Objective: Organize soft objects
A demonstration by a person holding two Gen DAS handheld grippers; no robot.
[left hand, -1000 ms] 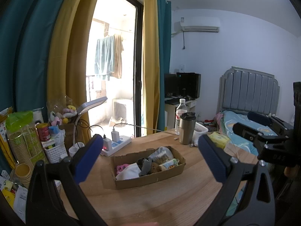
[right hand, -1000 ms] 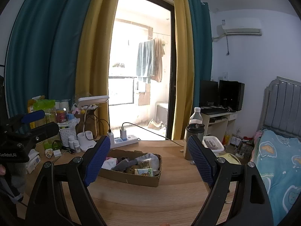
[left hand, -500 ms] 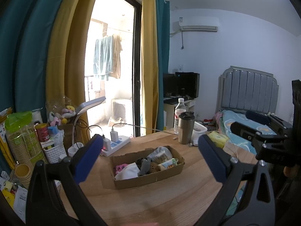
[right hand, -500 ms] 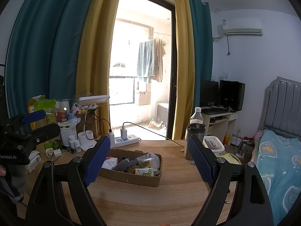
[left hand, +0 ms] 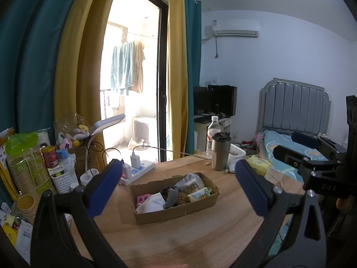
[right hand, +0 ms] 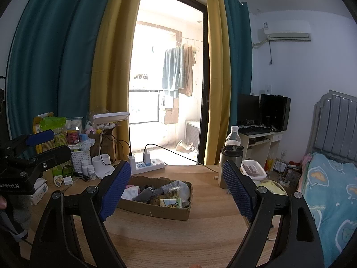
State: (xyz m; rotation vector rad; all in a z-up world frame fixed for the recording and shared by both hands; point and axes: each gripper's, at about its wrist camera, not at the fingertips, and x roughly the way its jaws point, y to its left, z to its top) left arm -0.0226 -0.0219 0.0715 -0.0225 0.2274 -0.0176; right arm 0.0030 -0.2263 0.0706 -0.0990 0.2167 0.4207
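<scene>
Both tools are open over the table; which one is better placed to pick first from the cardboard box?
Probably left. The box lies centred between the left tool pads, while for the right tool it sits off toward its left pad. Close call.

left wrist: looks forward, slightly down, cardboard box (left hand: 176, 210) near, between jaws | right wrist: same facing, box left-of-centre | shared: box, wooden table (right hand: 178, 234)

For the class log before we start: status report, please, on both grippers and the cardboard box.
Left gripper open, empty. Right gripper open, empty. Shallow brown cardboard box of soft items on the round wooden table, untouched. Nothing between grippers and box.
</scene>
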